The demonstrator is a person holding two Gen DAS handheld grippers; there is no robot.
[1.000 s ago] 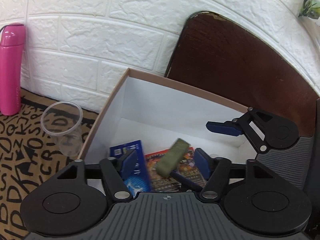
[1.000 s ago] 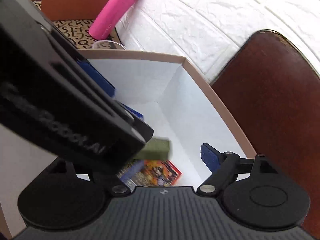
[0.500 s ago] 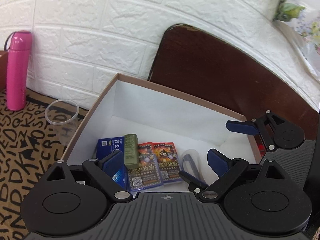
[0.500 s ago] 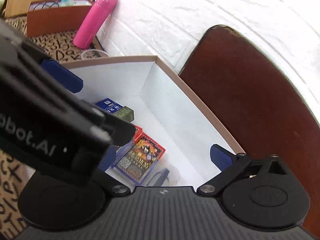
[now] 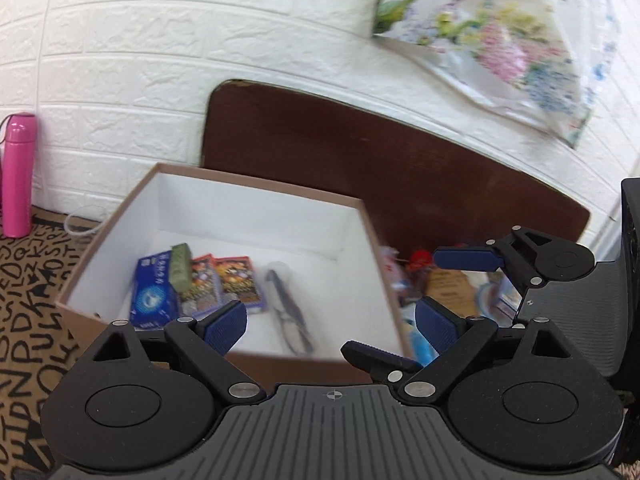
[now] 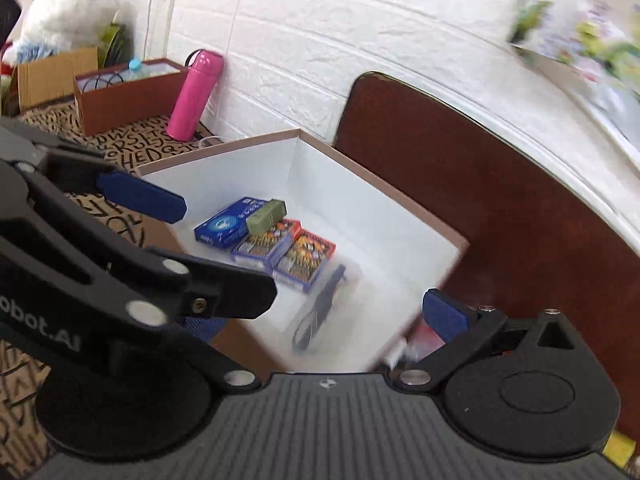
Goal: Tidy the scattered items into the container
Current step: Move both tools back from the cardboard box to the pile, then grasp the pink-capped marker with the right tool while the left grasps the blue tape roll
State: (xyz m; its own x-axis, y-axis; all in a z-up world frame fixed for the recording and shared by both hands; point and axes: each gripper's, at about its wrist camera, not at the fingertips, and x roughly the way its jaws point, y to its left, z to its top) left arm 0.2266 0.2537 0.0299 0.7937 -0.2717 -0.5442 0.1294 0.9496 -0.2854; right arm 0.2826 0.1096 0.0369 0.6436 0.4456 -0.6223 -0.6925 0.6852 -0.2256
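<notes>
1. Now the left gripper is wide open w/ nothing in it, held up over the near edge of the box.
2. Right gripper is wide open too & holds nothing. Its left finger is hidden behind the other tool in its own view.
3. From the left cam, the right gripper shows on the right, past the box's right wall, above a heap of small things lying outside the box. They're too blurry to name.
4. Inside the box: a blue pack on the left, then 2 red-and-blue card packs side by side, touching.
5. A small green block lies on top, across the blue pack & the first card pack.
6. Dark scissors-like tool in clear wrap lies just right of the card packs. Blurry, so can't tell exactly what it is.
7. Box sits on a cloth w/ black letters, by a brown chair back & white brick wall.
8. Pink bottle stands upright far left by the wall. A clear cup sits betw. it & the box.
</notes>
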